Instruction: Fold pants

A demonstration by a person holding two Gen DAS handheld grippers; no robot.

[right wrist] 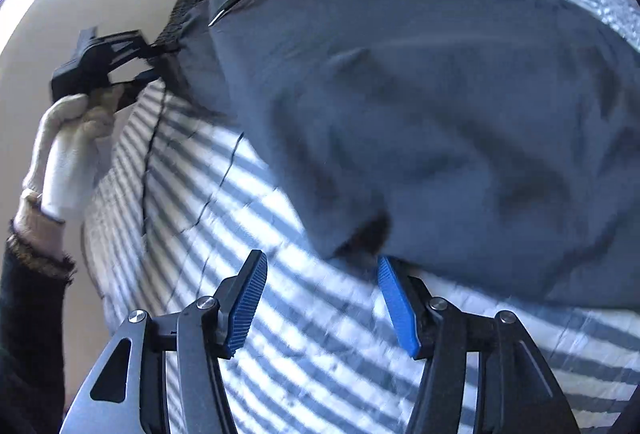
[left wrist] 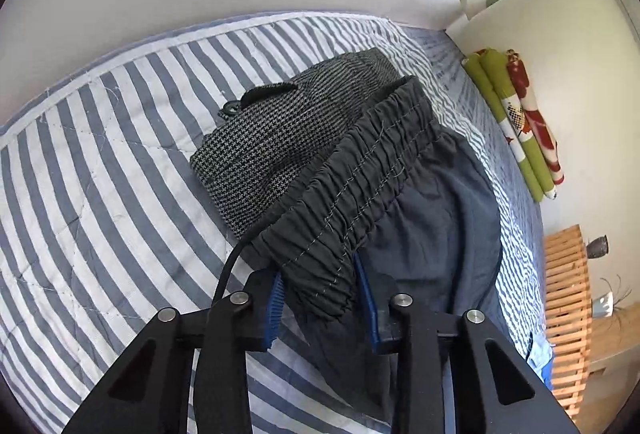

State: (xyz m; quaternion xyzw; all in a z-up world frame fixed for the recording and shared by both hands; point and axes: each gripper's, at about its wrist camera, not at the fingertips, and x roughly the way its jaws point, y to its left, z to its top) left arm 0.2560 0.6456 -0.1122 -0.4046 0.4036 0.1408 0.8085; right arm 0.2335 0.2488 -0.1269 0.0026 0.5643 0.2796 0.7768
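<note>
Dark blue-grey pants [left wrist: 432,210] lie partly lifted over the striped bed. Their gathered elastic waistband [left wrist: 360,170] runs between the blue pads of my left gripper [left wrist: 318,268], which is shut on it. A black drawcord hangs from the waistband on the left. In the right wrist view the pants [right wrist: 420,94] spread across the upper right. The left gripper [right wrist: 152,62], held by a white-gloved hand [right wrist: 68,154], pinches the waistband at the far left. My right gripper [right wrist: 320,258] stands open just below the fabric's near edge, with its right pad [right wrist: 396,302] close to that edge and nothing between the pads.
A folded grey houndstooth garment [left wrist: 272,138] lies on the blue-and-white striped quilt [left wrist: 100,174], just beyond the waistband. Rolled green and red items [left wrist: 516,122] rest against the wall at the right. A wooden slatted rack [left wrist: 568,306] stands beside the bed.
</note>
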